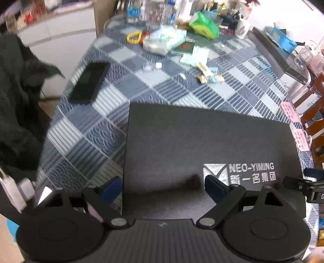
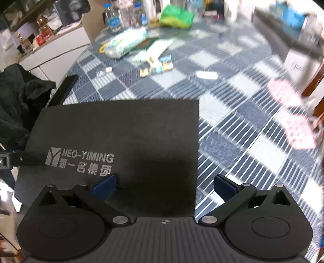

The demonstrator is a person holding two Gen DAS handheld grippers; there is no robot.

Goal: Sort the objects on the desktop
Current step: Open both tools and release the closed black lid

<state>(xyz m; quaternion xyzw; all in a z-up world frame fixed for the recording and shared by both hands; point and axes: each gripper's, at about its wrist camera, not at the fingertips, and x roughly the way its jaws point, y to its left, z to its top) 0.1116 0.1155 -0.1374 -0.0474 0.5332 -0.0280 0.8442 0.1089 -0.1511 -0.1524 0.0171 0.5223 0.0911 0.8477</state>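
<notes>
A flat black box (image 1: 182, 145) printed NEO-YIMING lies on the blue checked tablecloth (image 1: 113, 95) at the near edge. My left gripper (image 1: 162, 189) is open over the box's left edge, one blue pad off the box, one above its lid. My right gripper (image 2: 165, 187) is open over the same box's (image 2: 121, 133) right edge. Small snack packets (image 1: 210, 76), a tissue pack (image 1: 164, 39), a green booklet (image 1: 183, 47) and a black phone-like slab (image 1: 89, 82) lie farther back.
Bottles (image 1: 133, 10), a green bag (image 1: 204, 25) and a white mug (image 1: 242, 28) crowd the far edge. Pink notes (image 1: 288, 111) lie at the right edge by a wooden chair (image 1: 316, 109). A dark garment (image 1: 18, 97) hangs at left. The right view is blurred.
</notes>
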